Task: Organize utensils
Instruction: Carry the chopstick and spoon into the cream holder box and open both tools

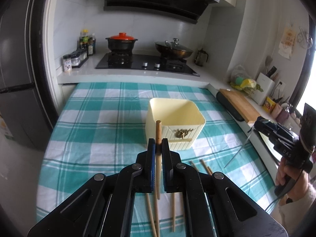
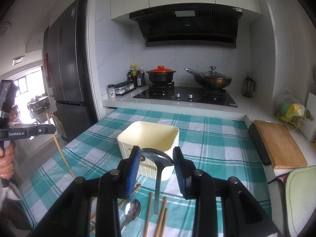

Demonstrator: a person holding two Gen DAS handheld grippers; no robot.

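Note:
My left gripper [image 1: 158, 141] is shut on a wooden chopstick [image 1: 158, 130] that stands nearly upright, above the checked cloth and just in front of the cream square container [image 1: 175, 118]. My right gripper [image 2: 156, 150] is shut on the bowl of a metal spoon [image 2: 159, 177], whose handle hangs down in front of the same container [image 2: 150, 132]. Several more chopsticks [image 2: 162, 217] and a second spoon [image 2: 132, 211] lie on the cloth below. Each wrist view shows the other gripper at its edge: the right gripper [image 1: 255, 125] and the left gripper [image 2: 53, 129].
The table wears a teal and white checked cloth [image 1: 94, 134]. Behind it a counter carries a stove [image 1: 146, 63] with two lidded pots and spice jars. A wooden cutting board [image 2: 280, 144] lies on the right counter. A dark fridge [image 2: 67, 59] stands to the left.

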